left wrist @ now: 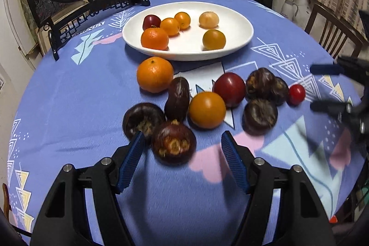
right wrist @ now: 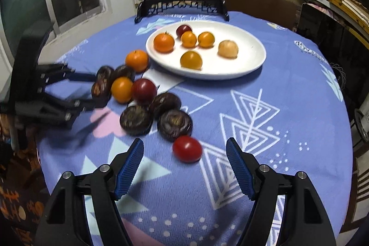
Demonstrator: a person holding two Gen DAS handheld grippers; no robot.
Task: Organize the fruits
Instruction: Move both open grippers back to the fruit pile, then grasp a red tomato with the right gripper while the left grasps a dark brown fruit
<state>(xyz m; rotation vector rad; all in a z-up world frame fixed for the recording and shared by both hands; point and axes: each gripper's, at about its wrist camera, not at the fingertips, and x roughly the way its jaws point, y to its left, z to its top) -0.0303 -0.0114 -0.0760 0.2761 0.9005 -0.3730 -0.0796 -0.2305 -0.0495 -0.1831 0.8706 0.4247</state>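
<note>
Blue-padded, the left gripper (left wrist: 182, 145) stands apart with nothing clamped, a dark mangosteen (left wrist: 173, 142) lying between its fingers. The right gripper (right wrist: 184, 151) also stands apart and empty, a small red tomato (right wrist: 187, 148) between its fingers. Loose fruit clusters mid-table (left wrist: 69, 96); the white plate (left wrist: 239, 24) of oranges sits toward the far edge.

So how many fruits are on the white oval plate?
6: dark red fruit back left, two small oranges beside it, bigger mandarin in front, pale fruit and yellow-orange fruit on the right. None look hidden.
</note>
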